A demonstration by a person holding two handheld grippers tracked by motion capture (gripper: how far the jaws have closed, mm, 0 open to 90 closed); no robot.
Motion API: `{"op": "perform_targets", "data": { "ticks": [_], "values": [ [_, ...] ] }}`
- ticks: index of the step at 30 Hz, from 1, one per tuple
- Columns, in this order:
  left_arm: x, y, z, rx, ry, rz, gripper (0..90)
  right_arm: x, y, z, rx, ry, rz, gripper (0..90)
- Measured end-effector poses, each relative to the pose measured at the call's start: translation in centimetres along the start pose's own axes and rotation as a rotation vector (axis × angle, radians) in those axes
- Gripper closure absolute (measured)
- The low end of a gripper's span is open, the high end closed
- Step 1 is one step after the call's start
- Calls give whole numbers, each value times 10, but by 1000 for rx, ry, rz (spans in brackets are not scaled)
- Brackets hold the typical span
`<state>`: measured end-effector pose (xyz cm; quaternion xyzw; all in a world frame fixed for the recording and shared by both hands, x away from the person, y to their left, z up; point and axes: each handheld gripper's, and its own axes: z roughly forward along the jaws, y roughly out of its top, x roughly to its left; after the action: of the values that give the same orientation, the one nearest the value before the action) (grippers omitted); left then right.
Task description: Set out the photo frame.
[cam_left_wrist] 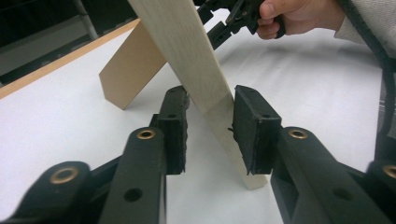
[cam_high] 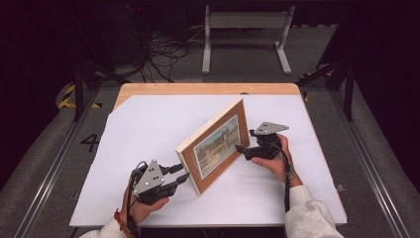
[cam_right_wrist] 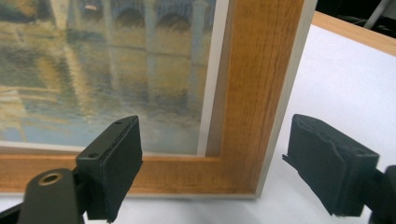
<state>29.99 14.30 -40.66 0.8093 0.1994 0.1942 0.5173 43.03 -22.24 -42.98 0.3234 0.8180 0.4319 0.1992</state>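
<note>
Picture frame [cam_high: 214, 146] upright on white desk [cam_high: 148, 129], leaning back on its rear stand [cam_left_wrist: 128, 74]. Left gripper [cam_high: 182, 173] at frame's near end — jaws slightly apart, straddling the pale side edge. Right gripper [cam_high: 241, 148] at the front corner — jaws wide open, gripping nothing.

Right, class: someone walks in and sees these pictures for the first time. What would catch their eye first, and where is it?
First, the wooden picture frame standing tilted mid-table on the white sheet, propped by its back stand, showing a painted river scene with arches. Next, the two black grippers flanking it: the left gripper straddles the frame's near side edge, and the right gripper is open around the frame's lower corner at its far end.
</note>
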Motion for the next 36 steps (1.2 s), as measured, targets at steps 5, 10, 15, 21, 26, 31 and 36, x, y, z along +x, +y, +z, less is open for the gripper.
{"op": "perform_targets", "data": {
  "ticks": [5,10,15,21,26,31,36],
  "values": [
    [3,-1,-2,-9,9,-10,658,-3,3,5,-10,16,11,183],
    [2,-1,0,-11,4,-25,585,-5,3,11,-21,60,28,179],
    [1,2,5,-20,1,-29,568,-7,2,11,-20,86,38,175],
    [1,4,2,-28,15,-22,578,-7,1,11,-3,87,39,205],
    [6,6,-3,-54,27,-43,559,-5,1,15,10,94,33,187],
    [5,7,-2,-56,31,-41,565,-6,2,20,0,111,52,178],
    [8,8,1,-45,46,-32,584,-6,2,21,17,118,38,216]
  ]
}}
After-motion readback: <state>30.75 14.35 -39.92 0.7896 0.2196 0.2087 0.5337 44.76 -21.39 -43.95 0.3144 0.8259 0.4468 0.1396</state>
